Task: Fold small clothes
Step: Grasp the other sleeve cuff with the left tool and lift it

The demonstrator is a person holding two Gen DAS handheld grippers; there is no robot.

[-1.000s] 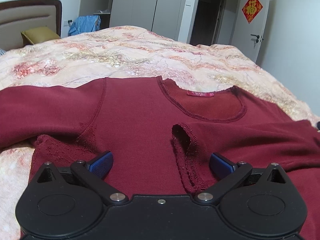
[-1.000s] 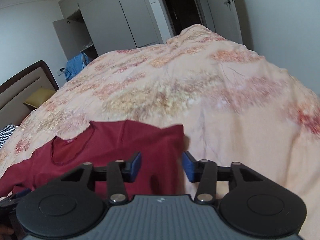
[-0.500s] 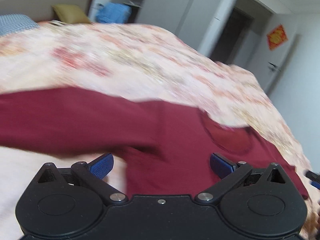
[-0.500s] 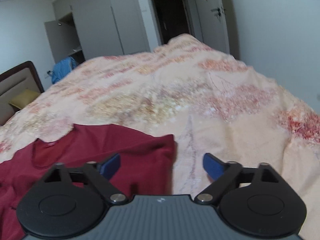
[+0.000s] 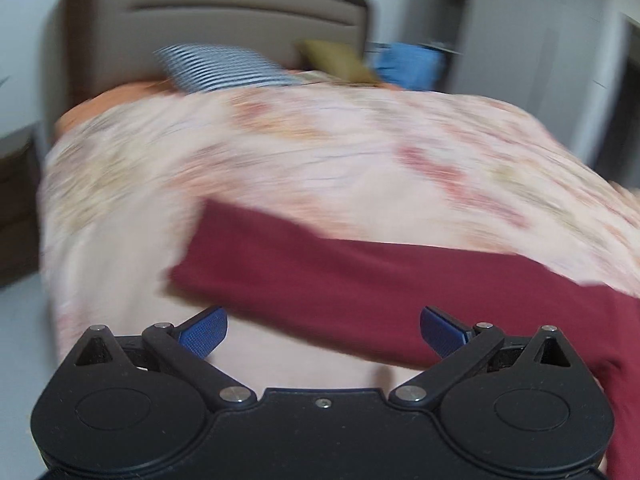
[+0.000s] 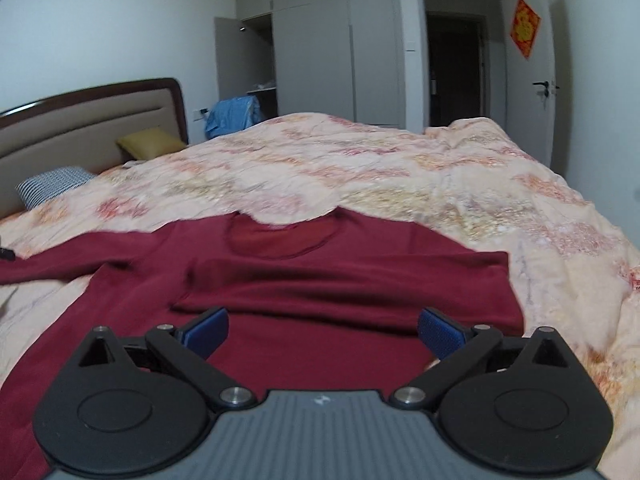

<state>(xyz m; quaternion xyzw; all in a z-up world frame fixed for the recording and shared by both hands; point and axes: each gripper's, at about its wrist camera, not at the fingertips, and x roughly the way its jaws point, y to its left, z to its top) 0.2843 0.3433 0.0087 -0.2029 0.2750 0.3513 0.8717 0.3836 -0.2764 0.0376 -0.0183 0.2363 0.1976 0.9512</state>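
Only sign in sight: red diamond-shaped hanging (image 6: 525,27) with a gold figure, up on the white door (image 6: 532,92) at far right of the right wrist view. Too small and soft to read the character. Small pale mark (image 6: 319,399) on the grey ribbed body of the right gripper (image 6: 322,330), near the lower edge; shape only, not legible as a brand. Nothing legible on the dark red shirt (image 6: 304,292): neck area too blurred to show any label text. Left wrist view smeared by motion blur throughout, no text, numbers or labels readable there.
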